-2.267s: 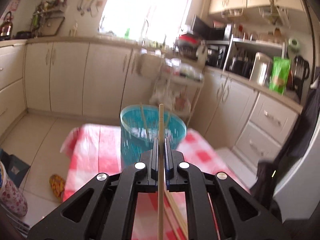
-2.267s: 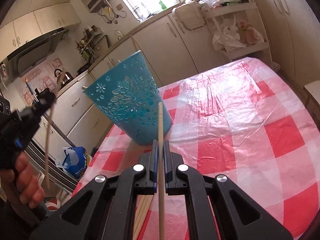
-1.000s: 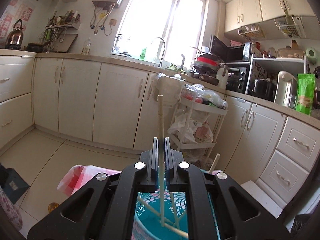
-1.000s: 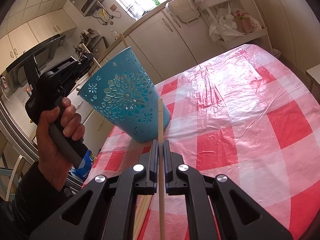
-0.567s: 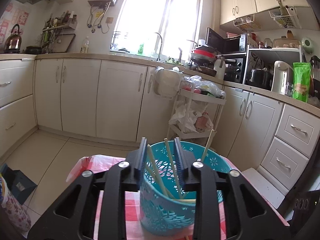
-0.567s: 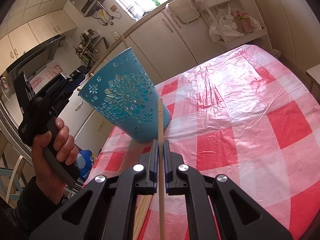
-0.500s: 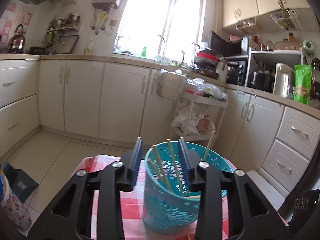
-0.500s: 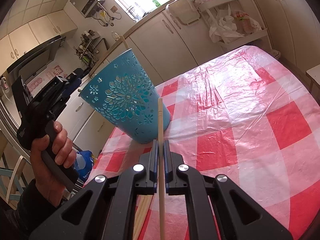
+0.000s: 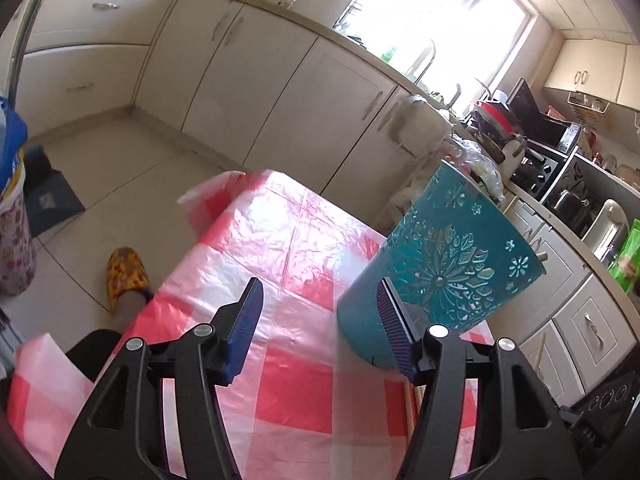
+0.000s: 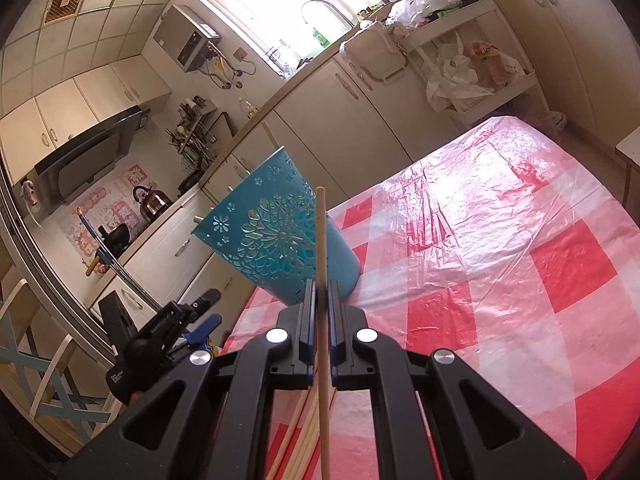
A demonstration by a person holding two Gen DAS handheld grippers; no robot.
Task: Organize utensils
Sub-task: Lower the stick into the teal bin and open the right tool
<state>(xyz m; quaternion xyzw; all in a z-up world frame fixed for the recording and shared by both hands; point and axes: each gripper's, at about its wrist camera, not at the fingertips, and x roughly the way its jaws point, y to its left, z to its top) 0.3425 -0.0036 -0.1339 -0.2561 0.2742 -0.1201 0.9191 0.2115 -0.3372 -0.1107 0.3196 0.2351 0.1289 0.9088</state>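
Observation:
A teal perforated cup [image 9: 440,276] stands on the red-and-white checked tablecloth [image 9: 296,392]; it also shows in the right wrist view [image 10: 276,240] with a chopstick [image 10: 270,133] sticking out of its rim. My left gripper [image 9: 318,316] is open and empty, low over the table just left of the cup. My right gripper [image 10: 320,292] is shut on a wooden chopstick [image 10: 321,248], held upright in front of the cup. Several loose chopsticks [image 10: 304,432] lie on the cloth under it. The left gripper's body [image 10: 160,332] shows at lower left.
Kitchen cabinets [image 9: 248,80] run along the far wall. A cart with bags [image 10: 472,68] stands beyond the table. A yellow slipper [image 9: 126,272] lies on the floor left of the table. A chair [image 10: 48,360] stands at the table's left.
My left gripper let its chopstick drop into the cup, opened, then swung down and left of the cup. My right gripper stayed shut on its chopstick, nearly still.

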